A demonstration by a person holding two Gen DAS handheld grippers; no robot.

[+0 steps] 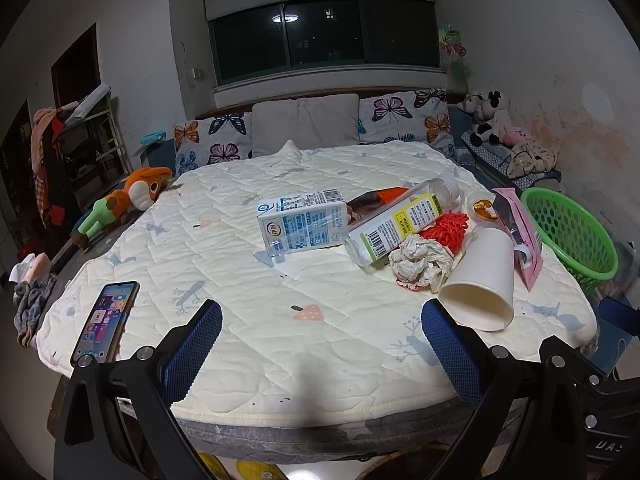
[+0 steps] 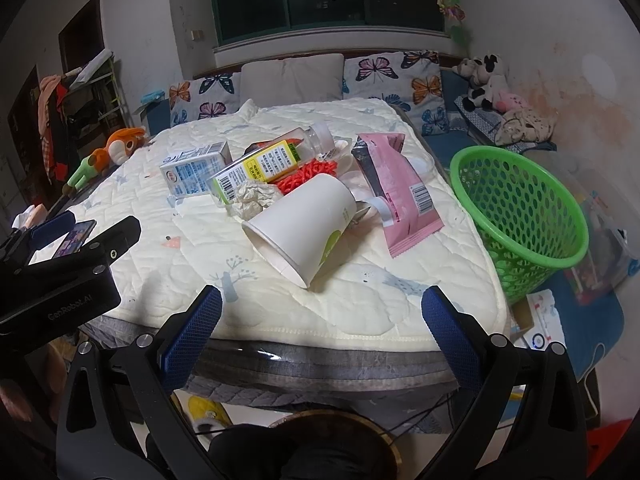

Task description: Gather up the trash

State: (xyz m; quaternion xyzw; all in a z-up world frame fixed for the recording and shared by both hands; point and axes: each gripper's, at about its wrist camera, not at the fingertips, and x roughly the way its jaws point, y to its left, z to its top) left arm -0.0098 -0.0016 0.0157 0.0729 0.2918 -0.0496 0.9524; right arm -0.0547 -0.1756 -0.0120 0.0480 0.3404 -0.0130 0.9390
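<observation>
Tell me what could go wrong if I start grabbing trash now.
The paper cup lies on its side and may roll or crush under the right gripper. The phone near the left gripper is not trash; avoid sweeping it off. The green basket stands beyond the table edge, so drops could miss.

Milk carton [image 1: 303,220] print too small to read; bottle [image 1: 400,220] hides most of the brown wrapper [image 1: 366,201] beneath. Green basket [image 2: 520,216] base hidden behind mattress [image 2: 280,312] edge. Phone [image 2: 74,236] partly covered by left gripper [image 2: 86,236]
</observation>
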